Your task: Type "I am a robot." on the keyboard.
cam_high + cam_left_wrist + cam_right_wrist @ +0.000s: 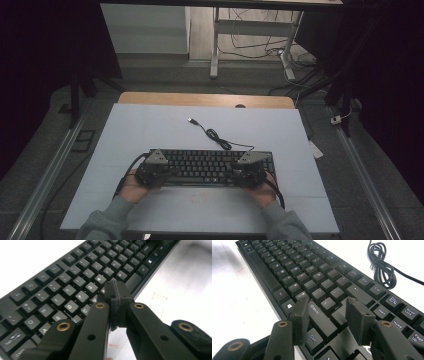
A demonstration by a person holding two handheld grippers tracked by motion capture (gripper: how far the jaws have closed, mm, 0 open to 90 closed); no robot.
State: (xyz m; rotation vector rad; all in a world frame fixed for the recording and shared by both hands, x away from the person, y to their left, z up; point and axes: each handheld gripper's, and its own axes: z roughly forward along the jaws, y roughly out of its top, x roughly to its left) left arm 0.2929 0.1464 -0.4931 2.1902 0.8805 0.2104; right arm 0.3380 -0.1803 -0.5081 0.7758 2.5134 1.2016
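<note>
The keyboard (210, 167) lies near your edge of the pale table (150, 130), long axis running left to right, cord (220, 140) trailing away from you. Your left gripper (117, 290) has its pads pressed together, holding nothing, tips poised over the lower letter rows just inside the front edge. Your right gripper (328, 315) stands spread above the right Shift key (318, 315), pads clear. Keycaps are hard, matte black plastic; pads are coarse rubber.
</note>
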